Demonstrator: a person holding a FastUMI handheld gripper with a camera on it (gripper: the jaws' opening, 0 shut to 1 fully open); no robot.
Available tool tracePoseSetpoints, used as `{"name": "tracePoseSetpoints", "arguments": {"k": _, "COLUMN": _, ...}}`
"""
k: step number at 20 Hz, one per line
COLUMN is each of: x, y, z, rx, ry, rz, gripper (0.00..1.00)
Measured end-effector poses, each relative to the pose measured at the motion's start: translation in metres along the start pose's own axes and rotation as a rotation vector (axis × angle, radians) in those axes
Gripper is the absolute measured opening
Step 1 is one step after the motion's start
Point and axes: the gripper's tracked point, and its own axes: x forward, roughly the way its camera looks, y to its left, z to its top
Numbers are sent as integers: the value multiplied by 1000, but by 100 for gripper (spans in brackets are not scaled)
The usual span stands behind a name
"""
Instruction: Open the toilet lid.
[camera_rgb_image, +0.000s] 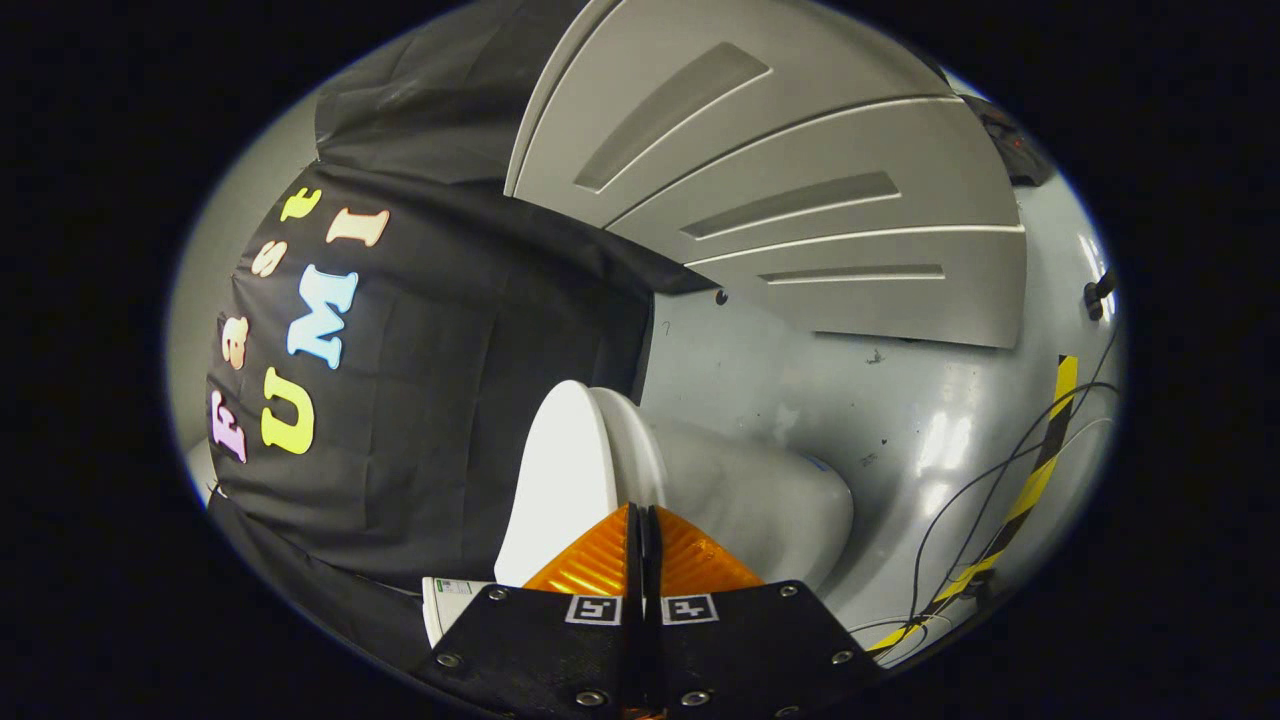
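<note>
The gripper (642, 520) is pointing along the toilet, its jaws lying pressed together with only a thin dark seam between them and nothing caught in that seam. Just ahead of the fingertips (600, 560) the toilet lid (560, 470) is standing as a pale rounded slab, its thin rim running up and curving over right above the tips — the tips are sitting at or very near that rim, though whether they are touching it cannot be told. The lid is leaning close against the seat (632, 440), whose edge is showing as a narrow band just beside it, and the rounded toilet body (760, 500) is bulging out beyond the seat on the far side from the lid. On the lid's open face the black cloth wall (420, 420) is hanging near, leaving a narrow gap between cloth and lid. On the other side the grey floor (900, 420) is spreading out glossy and bare, giving open room there. Farther across that floor a yellow-and-black striped tape (1040, 470) is running in a line, with thin cables (960, 500) trailing loosely beside and over it. Beyond the toilet a grey panelled door (800, 180) is closing off the space, its lower edge meeting the floor.
</note>
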Motion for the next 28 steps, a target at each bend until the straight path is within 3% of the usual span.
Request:
{"name": "tracePoseSetpoints", "arguments": {"k": 13, "x": -31, "y": 67, "z": 20, "rx": -124, "ry": -70, "rz": 75, "gripper": 0}}
{"name": "tracePoseSetpoints", "arguments": {"k": 28, "x": -101, "y": 200, "z": -3, "rx": -346, "ry": -148, "rz": 265, "gripper": 0}}
